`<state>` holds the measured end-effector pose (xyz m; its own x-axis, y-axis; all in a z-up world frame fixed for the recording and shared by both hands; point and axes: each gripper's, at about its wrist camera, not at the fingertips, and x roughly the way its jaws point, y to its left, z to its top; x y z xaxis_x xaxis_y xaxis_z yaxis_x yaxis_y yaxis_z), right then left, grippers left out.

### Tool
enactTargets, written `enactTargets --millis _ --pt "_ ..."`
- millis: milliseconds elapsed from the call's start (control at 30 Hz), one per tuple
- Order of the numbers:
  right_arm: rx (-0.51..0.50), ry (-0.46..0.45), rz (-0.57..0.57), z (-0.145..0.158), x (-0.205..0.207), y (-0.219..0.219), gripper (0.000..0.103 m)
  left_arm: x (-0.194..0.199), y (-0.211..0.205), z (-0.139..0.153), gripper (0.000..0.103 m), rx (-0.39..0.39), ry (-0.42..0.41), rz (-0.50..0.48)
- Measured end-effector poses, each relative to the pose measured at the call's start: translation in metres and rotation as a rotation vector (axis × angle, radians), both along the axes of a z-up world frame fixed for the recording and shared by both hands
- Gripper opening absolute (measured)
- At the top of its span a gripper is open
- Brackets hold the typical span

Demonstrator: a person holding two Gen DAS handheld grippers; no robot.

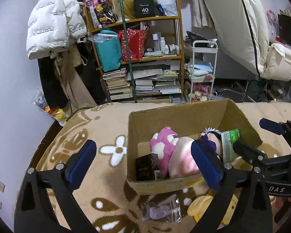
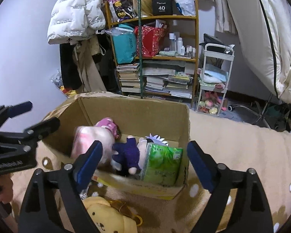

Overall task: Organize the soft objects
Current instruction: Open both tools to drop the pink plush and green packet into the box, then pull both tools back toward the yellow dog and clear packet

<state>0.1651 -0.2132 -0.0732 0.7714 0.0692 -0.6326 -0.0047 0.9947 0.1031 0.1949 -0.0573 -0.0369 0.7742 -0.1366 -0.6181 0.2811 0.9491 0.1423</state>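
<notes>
Yellow plush (image 2: 108,216) lies on blanket (image 2: 242,145) just below right gripper (image 2: 143,165), outside cardboard box (image 2: 133,112) w/ other soft toys. Both grippers wide open, empty; left gripper (image 1: 143,165) hovers beside box. Plush prob light, squashy: pinch mid-body, not ears.

My left gripper (image 1: 143,167) and right gripper (image 2: 144,163) each had black angular arms, silver screws behind blue ribbed pads (image 1: 81,164), and white lettering on the body; bare skin showed beneath.
</notes>
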Motion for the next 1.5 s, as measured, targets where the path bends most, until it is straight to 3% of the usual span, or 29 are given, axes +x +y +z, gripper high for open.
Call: enactTargets --millis 67,200,400,700,1200,1500 --pt "0.001 0.004 -0.003 0.003 -0.005 0.001 0.103 -0.006 0.005 0.004 0.099 0.006 -0.006 0.004" --pt "0.004 -0.009 0.000 0.010 -0.019 0.005 0.103 -0.018 0.016 0.007 0.100 0.020 -0.004 0.027" --pt "-0.038 -0.004 0.021 0.013 -0.038 0.015 0.103 -0.027 0.035 0.000 0.100 0.005 0.094 0.068" --pt "-0.036 0.026 0.060 0.008 -0.063 0.028 0.103 -0.045 0.056 -0.011 0.100 -0.012 0.177 0.109" --pt "-0.047 0.129 0.088 -0.023 -0.064 0.040 0.103 -0.023 0.041 -0.050 0.100 0.096 0.271 0.090" --pt "-0.039 0.173 0.094 -0.033 -0.053 0.043 0.103 -0.004 0.038 -0.065 0.100 0.056 0.340 0.093"
